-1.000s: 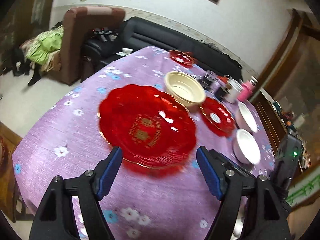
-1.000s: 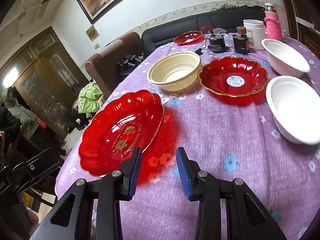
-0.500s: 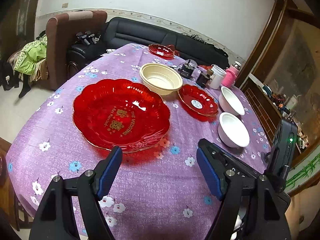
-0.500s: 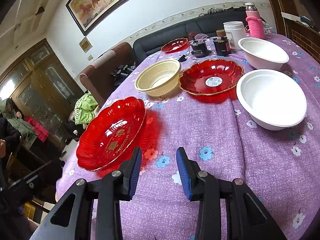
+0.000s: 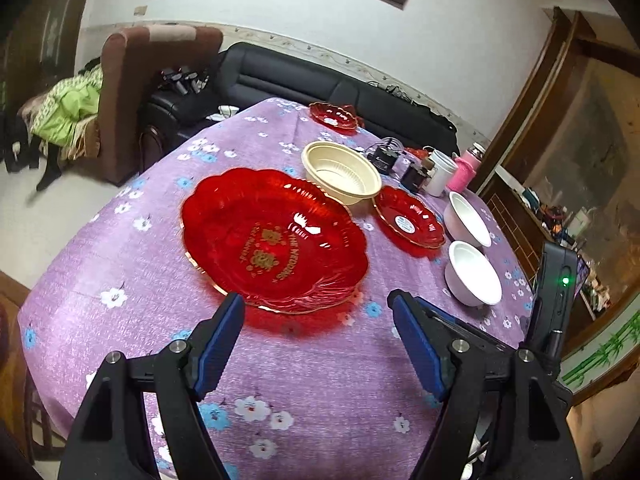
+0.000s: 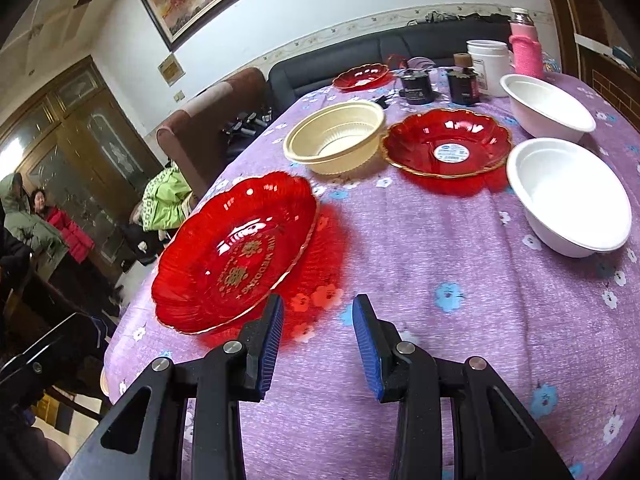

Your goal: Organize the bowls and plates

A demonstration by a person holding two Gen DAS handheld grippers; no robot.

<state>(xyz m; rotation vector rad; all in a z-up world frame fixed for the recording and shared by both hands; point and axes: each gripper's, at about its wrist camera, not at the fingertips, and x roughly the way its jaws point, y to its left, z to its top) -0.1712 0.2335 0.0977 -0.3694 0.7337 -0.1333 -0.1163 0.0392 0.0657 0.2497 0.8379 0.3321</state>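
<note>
A large red plate (image 5: 272, 240) (image 6: 236, 256) lies on the purple flowered tablecloth. Behind it stand a cream bowl (image 5: 342, 176) (image 6: 336, 136), a smaller red plate (image 5: 410, 220) (image 6: 446, 144) and two white bowls (image 5: 474, 278) (image 5: 468, 218) (image 6: 568, 196) (image 6: 546, 104). A third red plate (image 5: 334, 118) (image 6: 362, 76) sits at the far edge. My left gripper (image 5: 316, 336) is open and empty just in front of the large plate. My right gripper (image 6: 318, 340) is open and empty, to the right of that plate's near rim.
Dark jars (image 6: 416, 86), a white canister (image 6: 488, 66) and a pink bottle (image 6: 528, 50) stand at the table's far side. A black sofa (image 5: 304, 84) and brown armchair (image 5: 140, 80) lie beyond. People stand at left (image 6: 48, 224). The table edge (image 5: 36, 280) drops off at left.
Both grippers have drawn closer to the large red plate again after pulling back half a second ago. Both jaws keep the same opening. The dishes have not moved.
</note>
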